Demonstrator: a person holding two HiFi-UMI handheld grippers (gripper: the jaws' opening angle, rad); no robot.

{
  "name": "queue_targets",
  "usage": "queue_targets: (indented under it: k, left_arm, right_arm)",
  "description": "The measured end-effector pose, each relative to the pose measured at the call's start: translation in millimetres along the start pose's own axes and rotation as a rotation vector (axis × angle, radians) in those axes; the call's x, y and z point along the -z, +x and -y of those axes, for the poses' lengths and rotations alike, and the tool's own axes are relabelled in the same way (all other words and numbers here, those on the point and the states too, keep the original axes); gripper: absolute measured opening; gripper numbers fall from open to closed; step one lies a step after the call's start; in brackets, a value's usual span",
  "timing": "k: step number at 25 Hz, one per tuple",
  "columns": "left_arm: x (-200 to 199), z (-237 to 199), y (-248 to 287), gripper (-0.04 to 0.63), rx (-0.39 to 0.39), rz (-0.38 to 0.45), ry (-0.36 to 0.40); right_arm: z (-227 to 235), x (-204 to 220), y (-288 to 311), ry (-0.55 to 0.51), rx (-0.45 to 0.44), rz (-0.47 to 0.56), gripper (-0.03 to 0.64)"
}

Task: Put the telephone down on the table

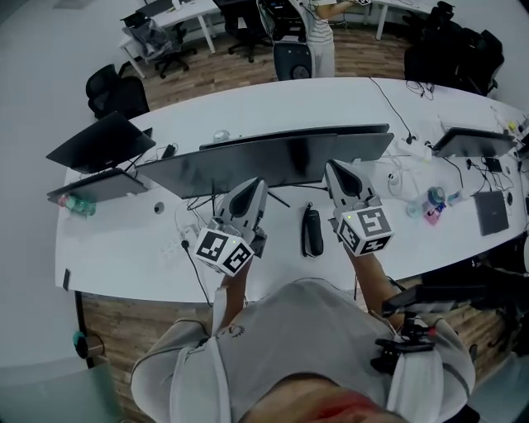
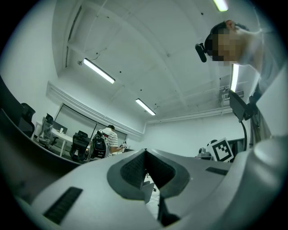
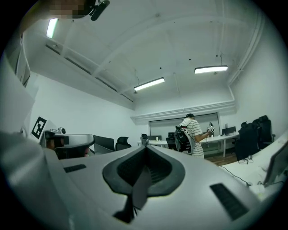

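A black telephone handset (image 1: pixel 312 231) lies flat on the white table (image 1: pixel 124 248), in front of the monitors. It sits between my two grippers and touches neither. My left gripper (image 1: pixel 250 183) is held above the table to the handset's left, tilted upward, its jaws shut with nothing between them. My right gripper (image 1: pixel 333 165) is held to the handset's right, also tilted up and shut on nothing. In the left gripper view the left gripper (image 2: pixel 145 152) points at the ceiling. The right gripper (image 3: pixel 145 148) in the right gripper view faces across the room. Neither gripper view shows the handset.
Two dark monitors (image 1: pixel 281 157) stand just behind the handset. A laptop (image 1: pixel 99 140) and a bottle (image 1: pixel 74 203) are at the left; another screen (image 1: pixel 471 142), a tablet (image 1: pixel 491 211) and cables are at the right. A person in a striped shirt (image 1: pixel 318 25) stands beyond the table.
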State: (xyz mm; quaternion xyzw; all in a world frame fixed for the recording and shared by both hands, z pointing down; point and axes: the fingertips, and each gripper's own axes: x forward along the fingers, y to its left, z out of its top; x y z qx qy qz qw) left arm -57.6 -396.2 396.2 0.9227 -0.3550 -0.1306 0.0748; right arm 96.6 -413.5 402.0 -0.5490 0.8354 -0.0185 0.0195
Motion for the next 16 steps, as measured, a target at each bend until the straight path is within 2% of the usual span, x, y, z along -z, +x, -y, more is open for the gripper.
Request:
queue_targets:
  k: [16]
  left_arm:
    - [6, -2, 2, 0.011, -0.026, -0.015, -0.005]
  right_arm:
    - [-17, -12, 7, -0.052, -0.033, 0.01, 0.015]
